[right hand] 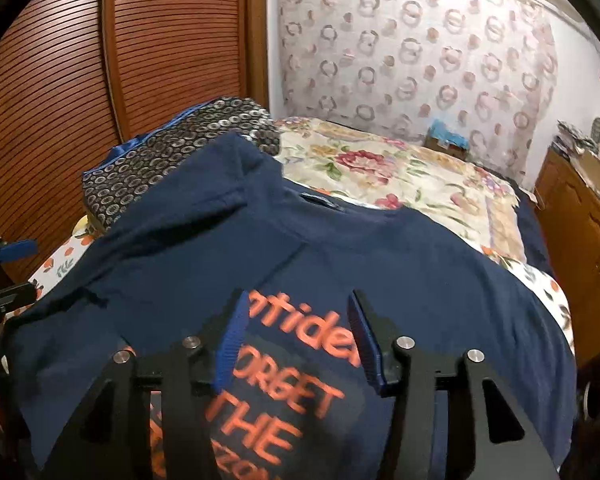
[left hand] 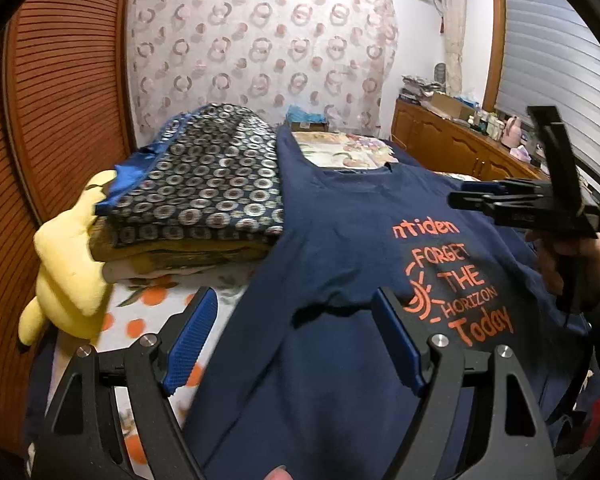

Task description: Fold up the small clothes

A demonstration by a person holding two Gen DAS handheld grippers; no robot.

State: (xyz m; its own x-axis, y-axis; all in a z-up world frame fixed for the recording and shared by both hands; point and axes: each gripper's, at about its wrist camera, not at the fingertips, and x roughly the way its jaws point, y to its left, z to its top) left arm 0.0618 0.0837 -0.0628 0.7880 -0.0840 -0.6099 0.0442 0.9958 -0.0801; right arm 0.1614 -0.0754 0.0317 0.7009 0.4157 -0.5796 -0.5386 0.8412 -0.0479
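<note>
- Left wrist view: the left gripper (left hand: 292, 320) hangs with its jaws spread wide over the navy T-shirt (left hand: 340, 232), nothing between the blue pads (left hand: 190, 336); the lower edge of the shirt's sleeve lies just past them.
- Right wrist view: the right gripper (right hand: 294, 328) is partly open above the shirt's orange lettering (right hand: 276, 400), its pads clear of the cloth and holding nothing.
- The T-shirt (right hand: 380, 264) lies spread front-up on the bed (right hand: 548, 292), collar at the far end and one sleeve (right hand: 220, 176) draped up over the folded pile.
- Left of the shirt, a yellow plush toy (left hand: 68, 272) rests at the bed's edge.
- Beyond the toy, still left of the shirt, sits the pile of folded cloth (left hand: 204, 192), a ring-patterned piece on top.
- Past the shirt's collar lies a floral quilt (right hand: 400, 176).
- Behind the shirt hangs a ring-patterned curtain (left hand: 260, 48); to its right stands a cluttered wooden cabinet (left hand: 452, 140).
</note>
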